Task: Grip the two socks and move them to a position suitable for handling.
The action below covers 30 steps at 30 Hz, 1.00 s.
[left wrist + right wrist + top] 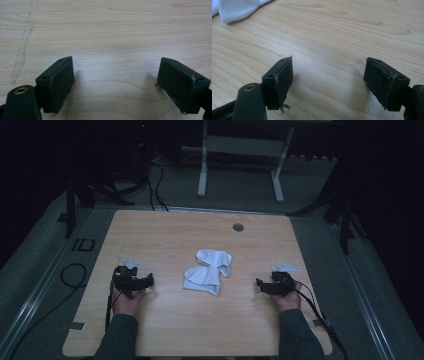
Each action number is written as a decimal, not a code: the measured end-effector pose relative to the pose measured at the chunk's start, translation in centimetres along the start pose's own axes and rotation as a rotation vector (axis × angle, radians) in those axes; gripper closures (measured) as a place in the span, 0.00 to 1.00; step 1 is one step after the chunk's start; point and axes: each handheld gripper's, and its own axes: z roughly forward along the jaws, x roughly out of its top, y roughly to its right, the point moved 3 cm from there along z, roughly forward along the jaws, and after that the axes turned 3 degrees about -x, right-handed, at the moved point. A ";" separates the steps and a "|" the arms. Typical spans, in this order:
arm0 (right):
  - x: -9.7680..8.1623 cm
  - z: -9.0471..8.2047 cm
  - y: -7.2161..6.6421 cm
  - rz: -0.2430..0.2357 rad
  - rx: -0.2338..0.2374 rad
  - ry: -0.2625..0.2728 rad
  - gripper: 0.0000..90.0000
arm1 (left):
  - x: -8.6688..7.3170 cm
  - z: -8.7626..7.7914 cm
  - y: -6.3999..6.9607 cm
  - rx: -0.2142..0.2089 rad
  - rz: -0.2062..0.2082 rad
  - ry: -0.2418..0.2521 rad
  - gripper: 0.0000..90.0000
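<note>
Light wooden table (pixel 165 330), rounded corners, small round grommet (pixel 238 227) near the far edge. Dark room beyond; grey carpet, a white desk frame (pixel 240 150) and loose cables (pixel 150 185) behind the table. White crumpled cloth (pixel 207 271) lies at the table's centre, well apart from both tools. Left gripper (pixel 149 281) rests near the left edge, jaws spread, bare wood between them. Right gripper (pixel 259 284) near the right edge, jaws likewise apart, nothing held. Open tabletop lies all around the cloth.
</note>
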 end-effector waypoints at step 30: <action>0.0 0.0 -0.2 0.004 -0.002 0.006 0.32 | 0.0 0.0 0.0 0.001 -0.002 0.000 0.16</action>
